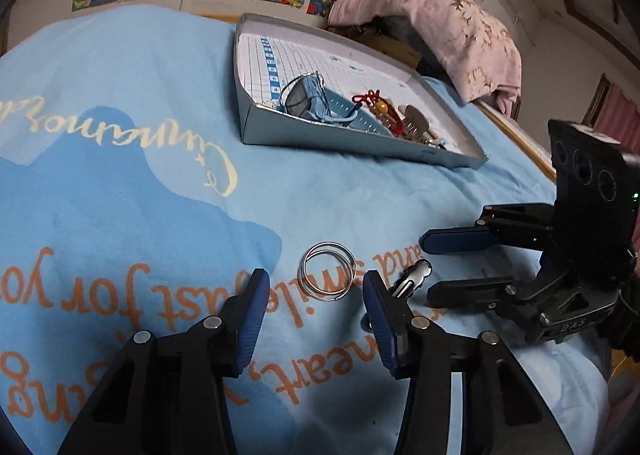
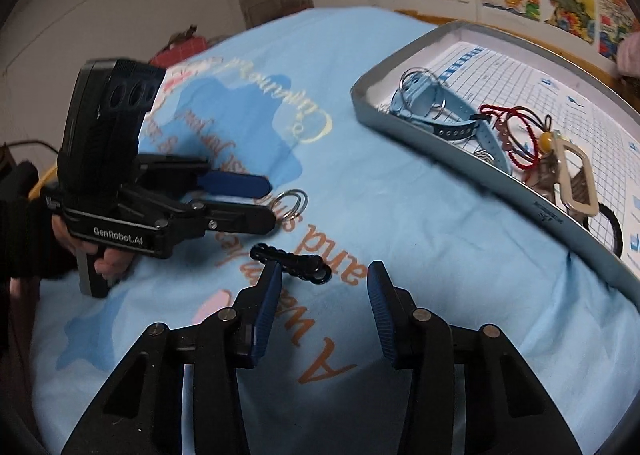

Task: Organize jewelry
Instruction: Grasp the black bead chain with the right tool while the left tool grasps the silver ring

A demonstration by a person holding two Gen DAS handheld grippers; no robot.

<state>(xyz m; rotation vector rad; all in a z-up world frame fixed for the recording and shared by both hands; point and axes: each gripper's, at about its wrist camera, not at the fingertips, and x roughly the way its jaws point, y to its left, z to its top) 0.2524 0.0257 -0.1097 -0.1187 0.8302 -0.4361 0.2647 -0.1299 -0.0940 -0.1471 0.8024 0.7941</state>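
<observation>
Two linked silver rings (image 1: pixel 328 271) lie on the blue cloth, just ahead of and between the fingers of my open, empty left gripper (image 1: pixel 316 291); in the right wrist view the rings (image 2: pixel 291 203) sit at the tip of that left gripper (image 2: pixel 269 201). A black hair clip (image 2: pixel 291 263) lies on the cloth just ahead of my open right gripper (image 2: pixel 320 287), close to its left finger. The clip (image 1: pixel 412 277) shows silver in the left wrist view, between the two grippers. My right gripper (image 1: pixel 426 265) is open there too. A grey box lid (image 1: pixel 320 135) holds a blue watch (image 1: pixel 310 101), red cord and other pieces.
The box lid (image 2: pixel 460 159) stands at the far right of the bed, with a watch strap (image 2: pixel 460 127), red cord bracelet (image 2: pixel 516 135) and a beige clip (image 2: pixel 576 183) inside. A pink blanket (image 1: pixel 460 27) lies behind it. Drawings hang on the wall.
</observation>
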